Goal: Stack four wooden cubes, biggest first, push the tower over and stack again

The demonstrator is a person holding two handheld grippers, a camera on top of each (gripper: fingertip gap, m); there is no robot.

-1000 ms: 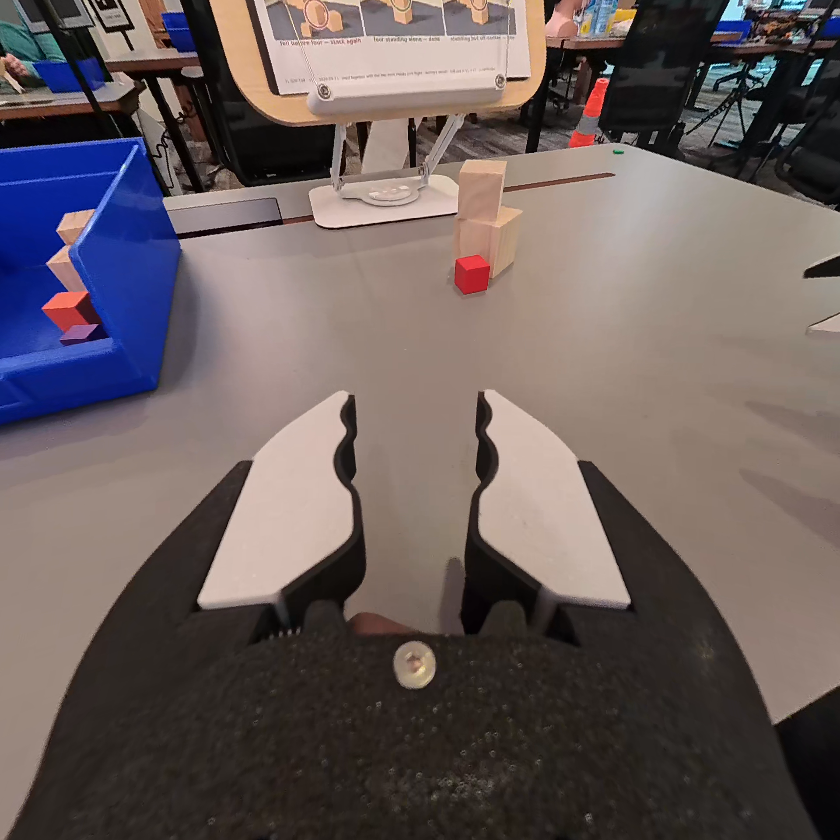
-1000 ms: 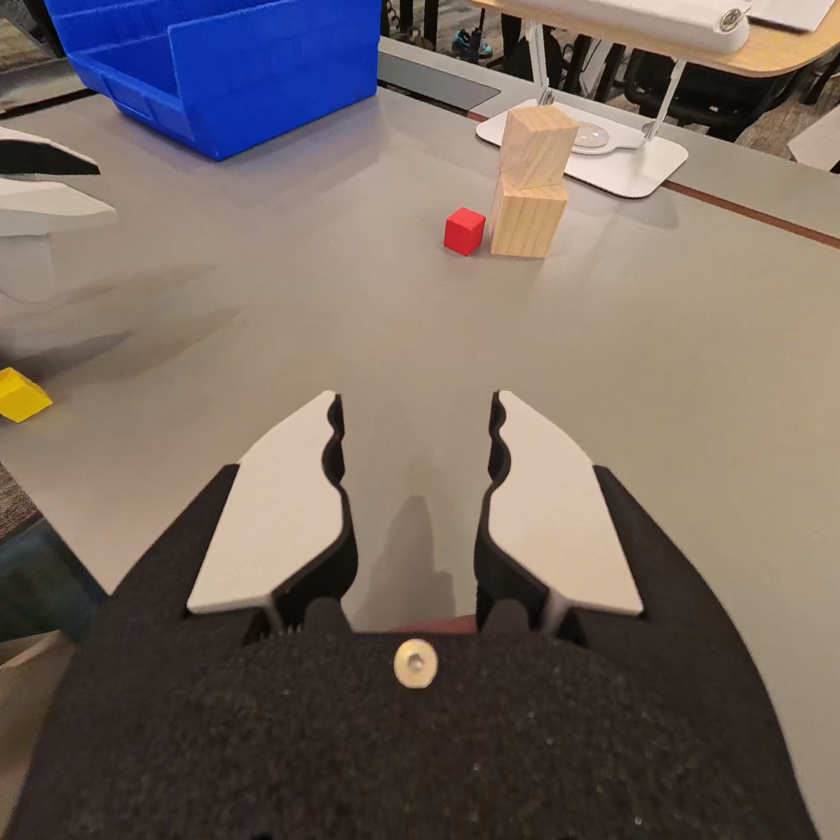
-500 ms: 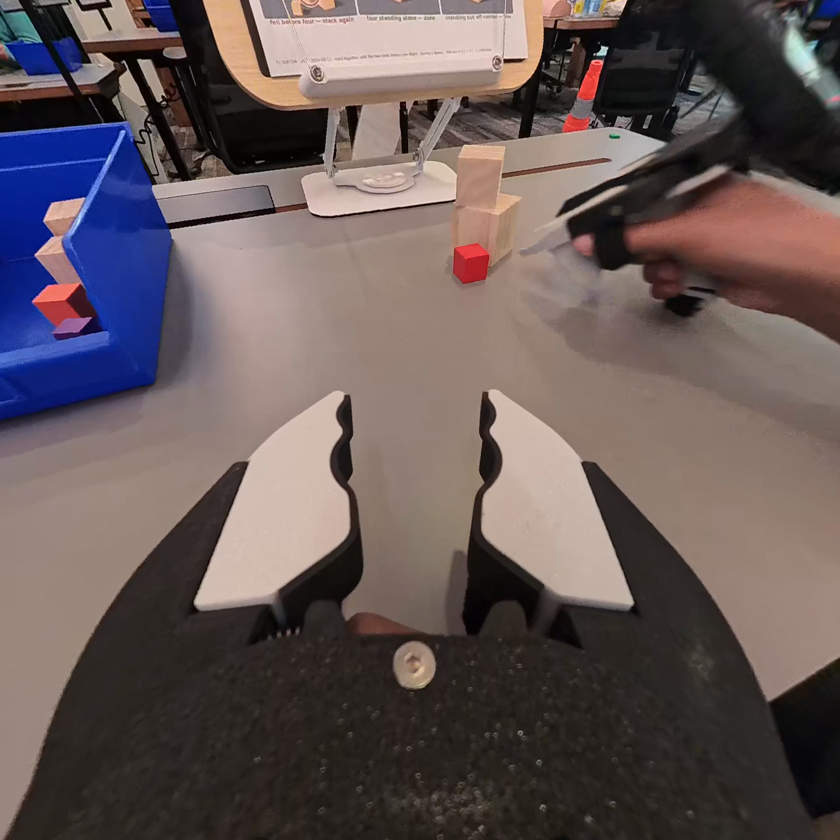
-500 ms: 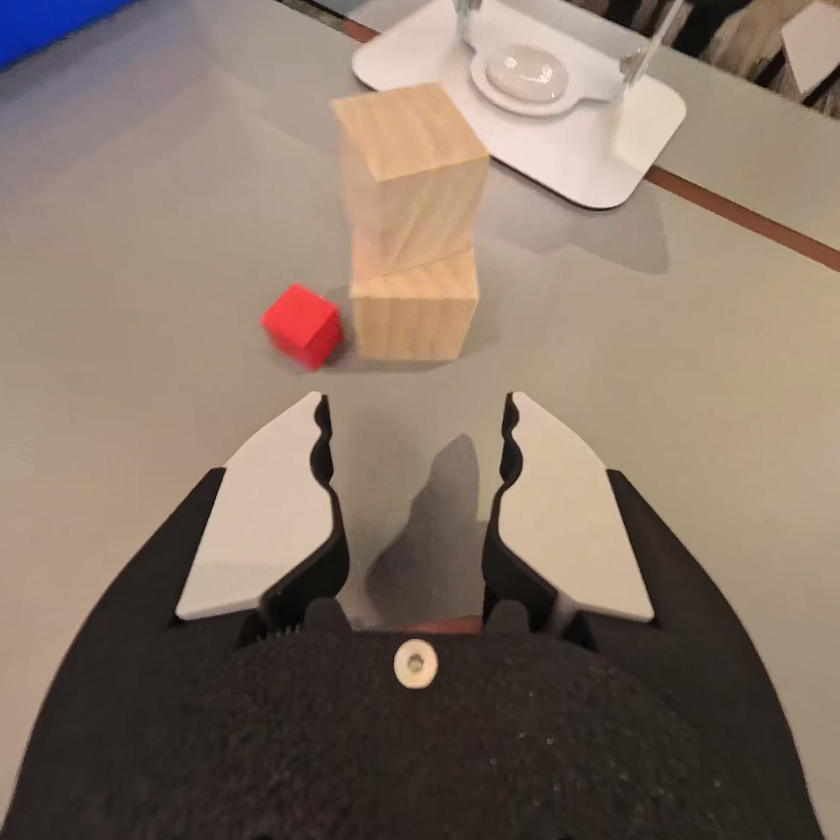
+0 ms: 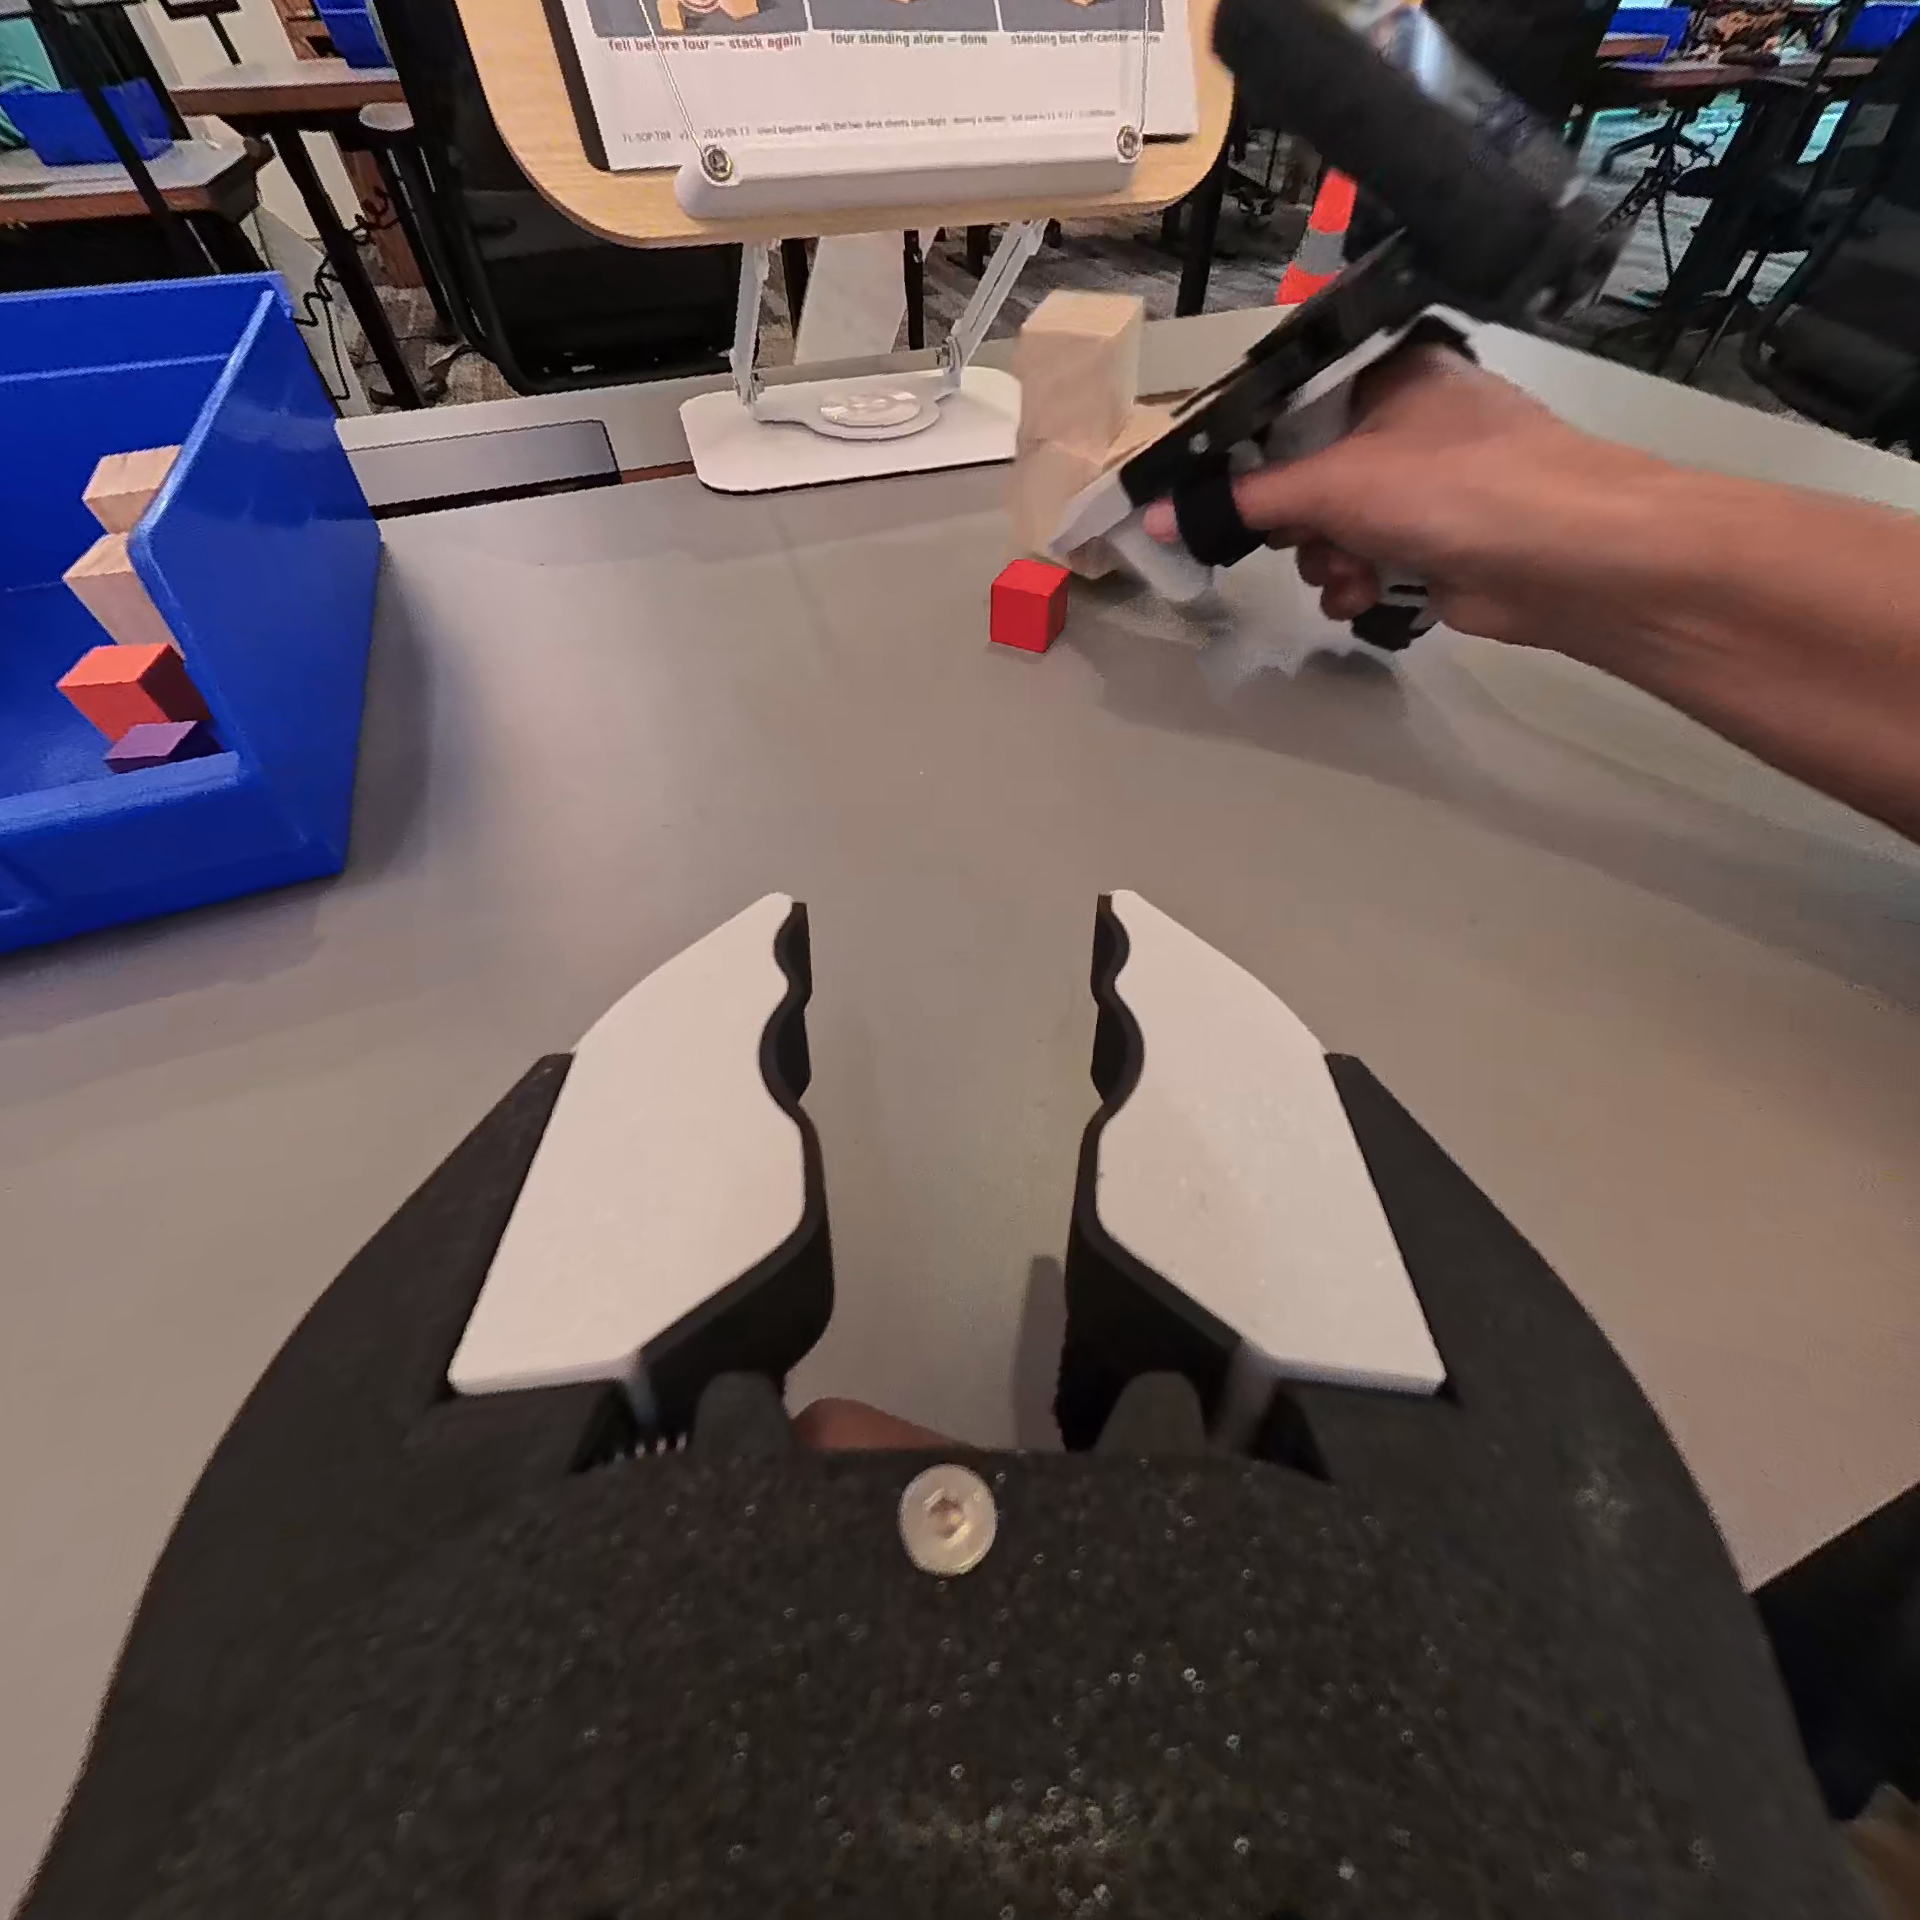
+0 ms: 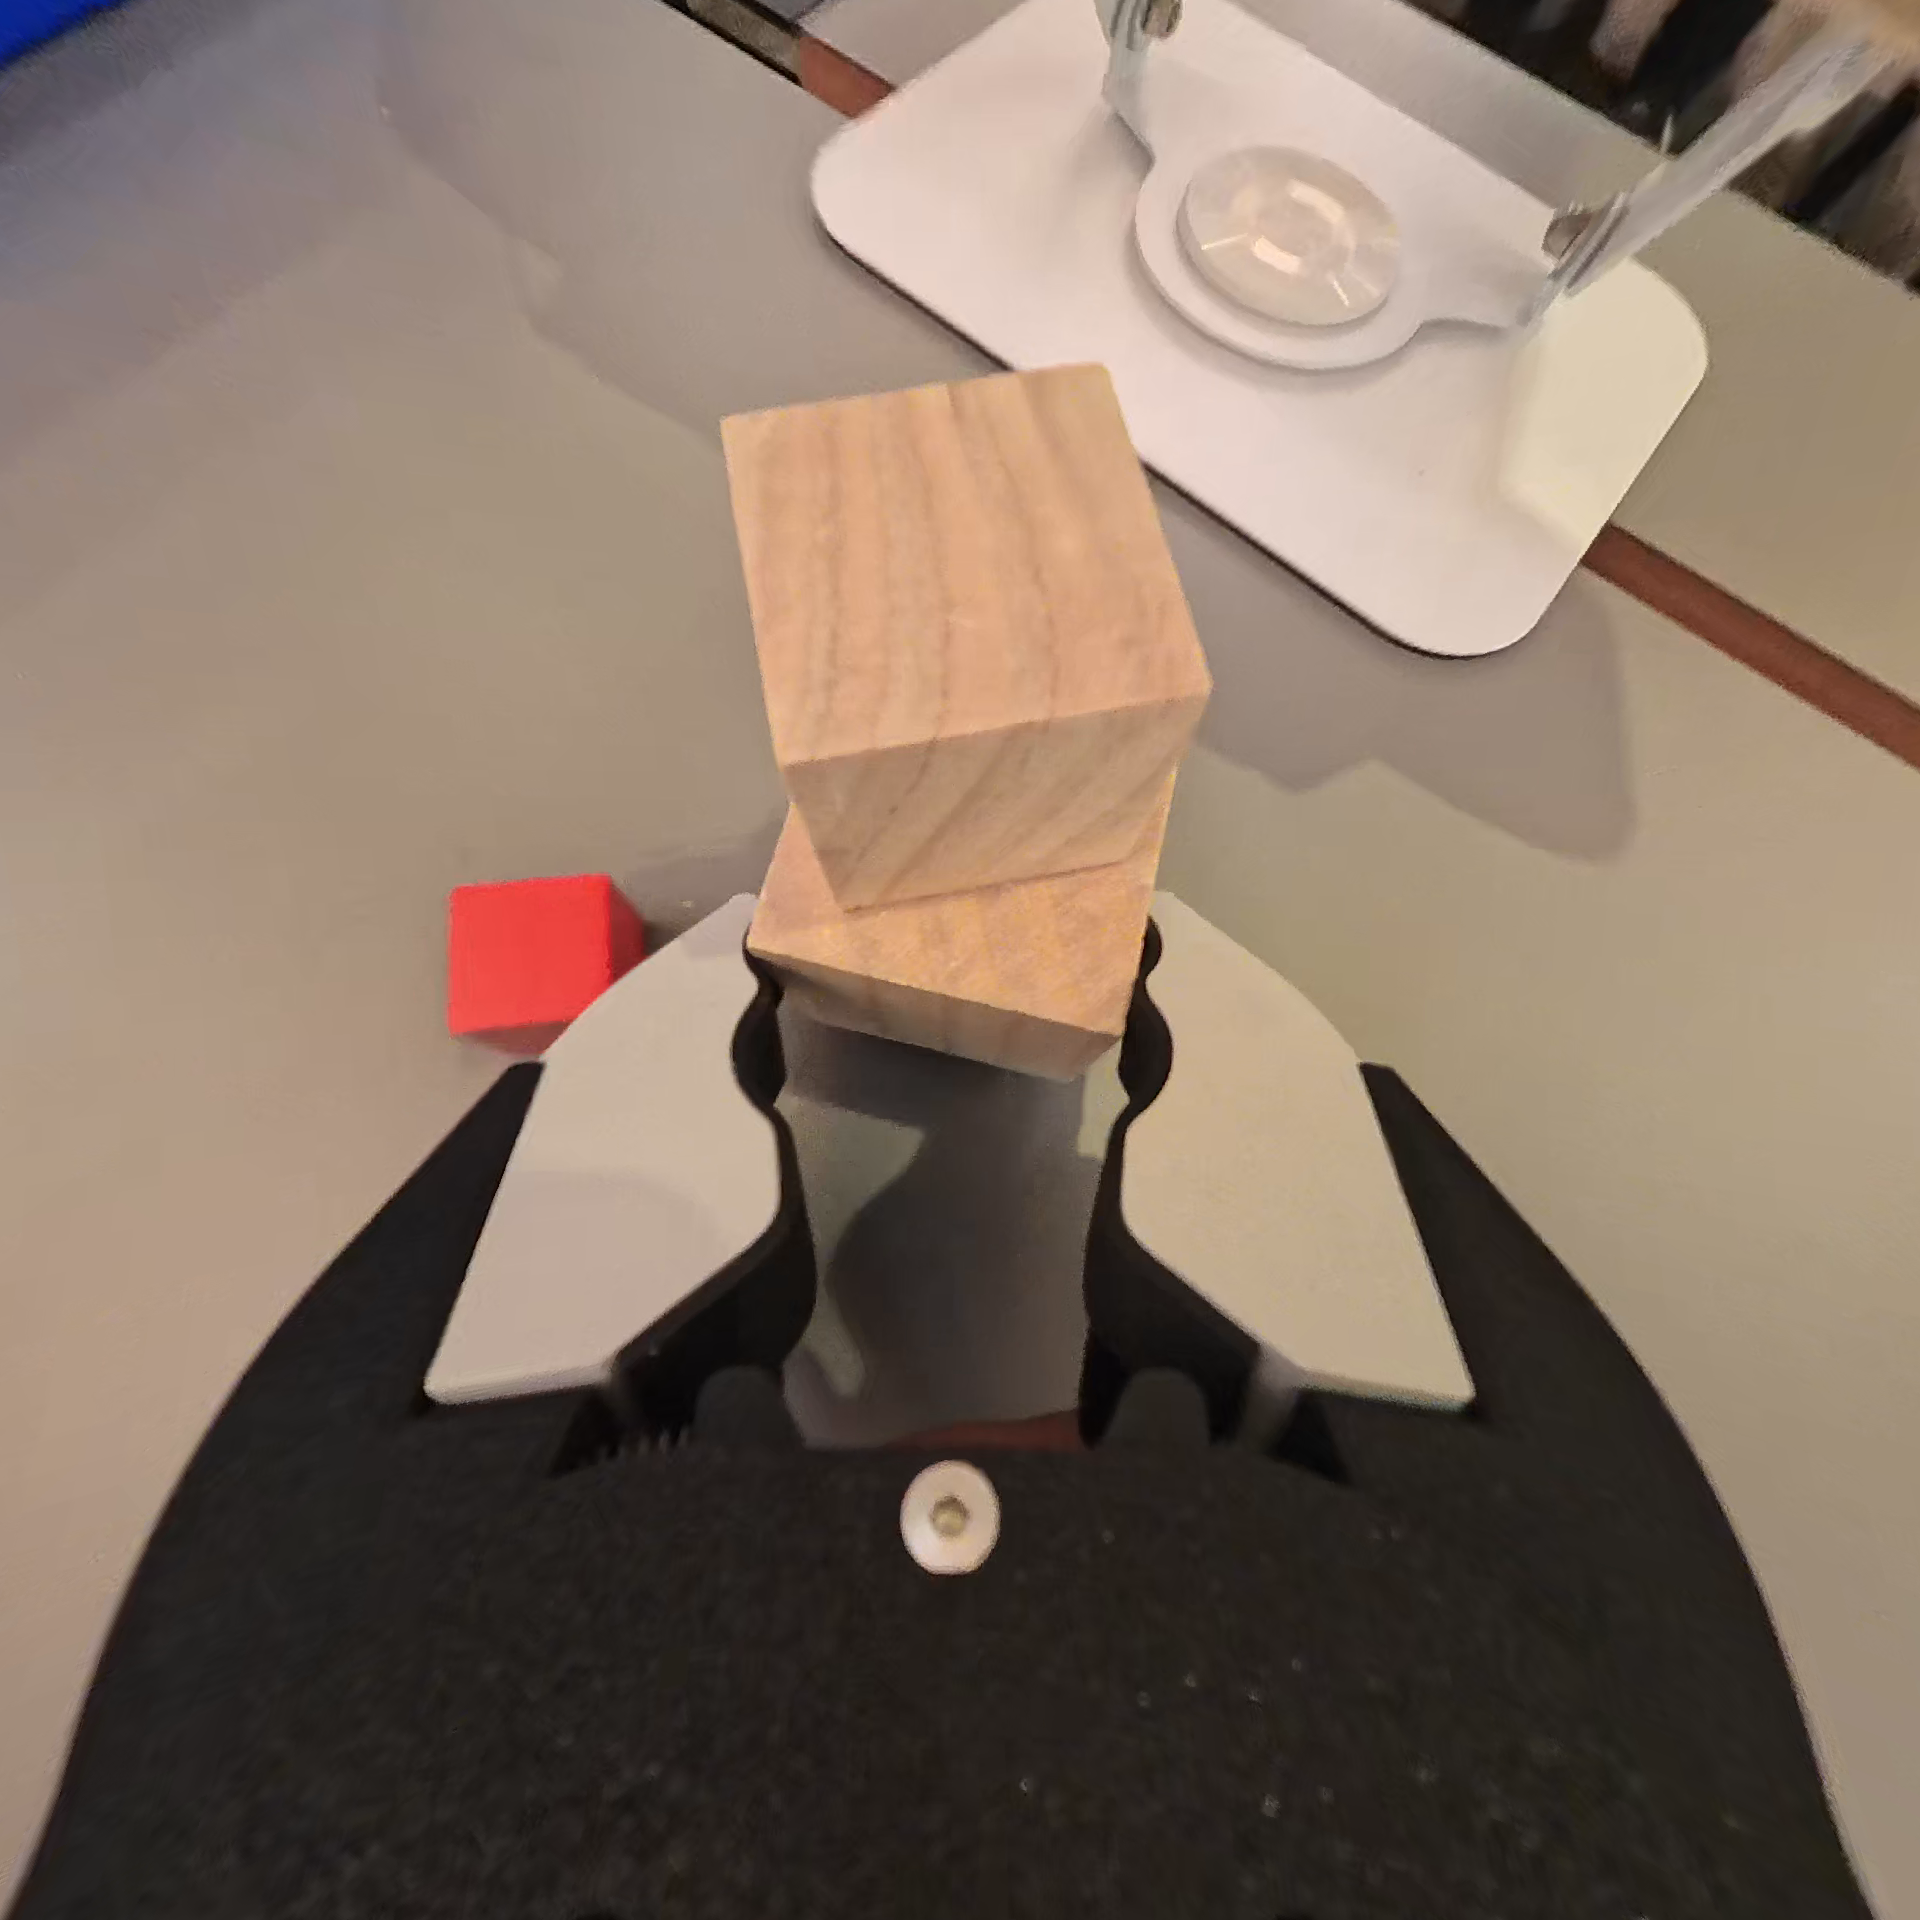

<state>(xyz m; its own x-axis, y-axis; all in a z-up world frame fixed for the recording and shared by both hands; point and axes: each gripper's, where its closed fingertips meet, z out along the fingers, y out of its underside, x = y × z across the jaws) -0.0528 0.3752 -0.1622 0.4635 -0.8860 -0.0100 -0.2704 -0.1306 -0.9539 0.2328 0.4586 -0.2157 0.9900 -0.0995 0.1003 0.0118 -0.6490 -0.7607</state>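
Two plain wooden cubes are stacked on the grey worktop (image 6: 312,623) near its far side, just in front of the white base of a stand (image 6: 1299,343). The upper cube (image 6: 966,623) is twisted on the lower cube (image 6: 956,977) and overhangs it, so the pile is judged to be unsteady. A small red cube (image 6: 530,951) lies just beside the lower cube, on its left.

The right gripper (image 6: 948,935) is set low at the lower cube, its fingers (image 6: 1226,1143) parted on either side of the near corners; whether the wood is already pressed cannot be told. If a grasp is meant, the fingers should be closed squarely on flat faces and the cube kept level, since any tilt is likely to send the upper cube off. The red cube should be kept clear of the left finger.

The left gripper (image 5: 948,935) is held well back over bare worktop, its fingers moderately apart and empty. More cubes are seen in the blue bin (image 5: 260,582) at the left
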